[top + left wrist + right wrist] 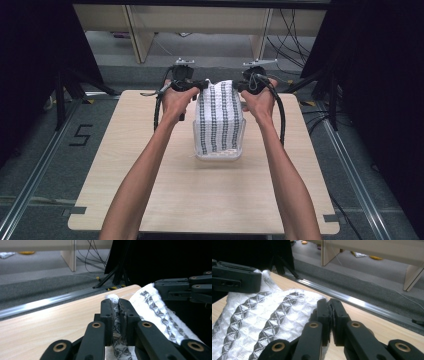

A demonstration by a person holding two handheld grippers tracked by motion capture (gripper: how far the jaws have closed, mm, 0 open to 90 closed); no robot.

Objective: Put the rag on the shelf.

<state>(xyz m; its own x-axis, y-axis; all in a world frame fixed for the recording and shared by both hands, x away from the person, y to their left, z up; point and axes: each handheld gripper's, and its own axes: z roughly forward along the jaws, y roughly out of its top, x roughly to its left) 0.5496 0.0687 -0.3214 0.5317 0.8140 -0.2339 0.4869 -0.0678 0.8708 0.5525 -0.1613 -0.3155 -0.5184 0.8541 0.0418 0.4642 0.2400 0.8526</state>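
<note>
Floor mark point(80, 135) reads "5". Both arms reach out; left gripper point(186, 85) & right gripper point(250, 84) jaws each pinch a cloth point(220, 117) corner, lifted over table point(165, 200).

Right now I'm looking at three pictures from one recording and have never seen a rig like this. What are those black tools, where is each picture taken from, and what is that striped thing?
There is no robot here: a person holds a hand-operated two-jaw gripper in each hand. The high view looks down on a wooden table, with the forearms coming in from the bottom. The other two pictures come from small cameras riding on the grippers, looking along their black jaws. The striped thing is a white cloth with dark patterned stripes, draped over a clear plastic container on the table. The left gripper is shut on one far corner of the cloth, and the right gripper is shut on the other, so the cloth's far edge is lifted between them.
</note>
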